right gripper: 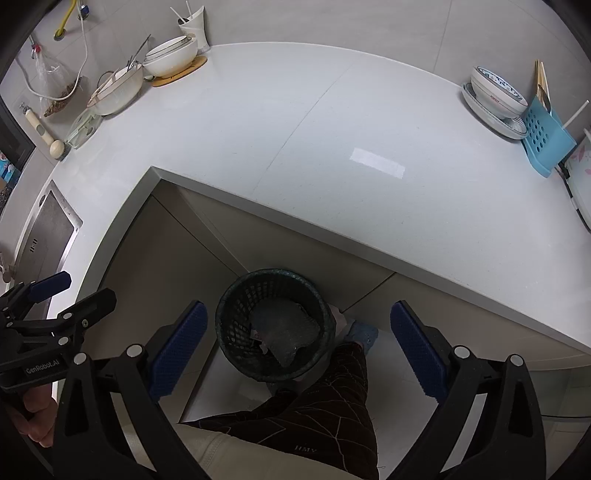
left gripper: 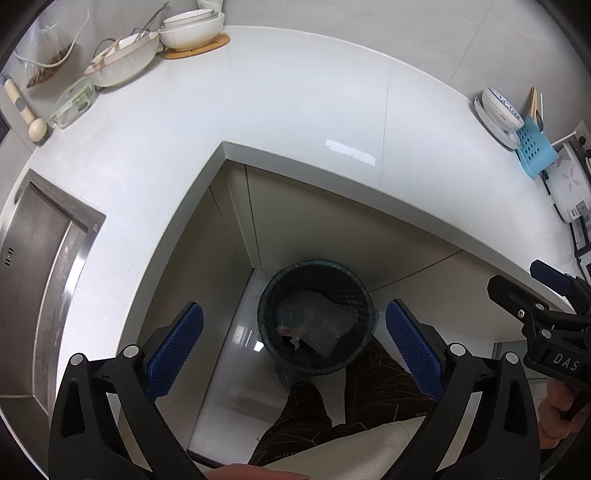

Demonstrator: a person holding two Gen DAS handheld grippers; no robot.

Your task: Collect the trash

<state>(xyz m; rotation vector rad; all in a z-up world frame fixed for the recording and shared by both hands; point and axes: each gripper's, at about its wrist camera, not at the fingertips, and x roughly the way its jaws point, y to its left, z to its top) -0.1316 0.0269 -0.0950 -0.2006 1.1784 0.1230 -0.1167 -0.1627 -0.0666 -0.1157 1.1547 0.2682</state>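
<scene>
A dark mesh waste basket [left gripper: 317,263] stands on the floor in the corner under the counter. Inside it lie a crumpled sheet of bubble wrap [left gripper: 321,325] and small scraps. My left gripper [left gripper: 295,343] hangs open above the basket with nothing between its blue pads [left gripper: 177,350]. The right gripper [left gripper: 521,280] shows at the right edge, also open. In the right wrist view the basket [right gripper: 273,272] and the bubble wrap [right gripper: 288,332] sit below my open, empty right gripper [right gripper: 299,343]. The left gripper [right gripper: 83,290] appears at the left.
A white L-shaped countertop [left gripper: 295,110] wraps around the corner. It carries stacked bowls [left gripper: 192,26], a steel sink [left gripper: 44,258], and a plate stack [right gripper: 495,99] beside a blue rack [right gripper: 546,144]. A person's legs in dark patterned trousers [right gripper: 314,406] stand beside the basket.
</scene>
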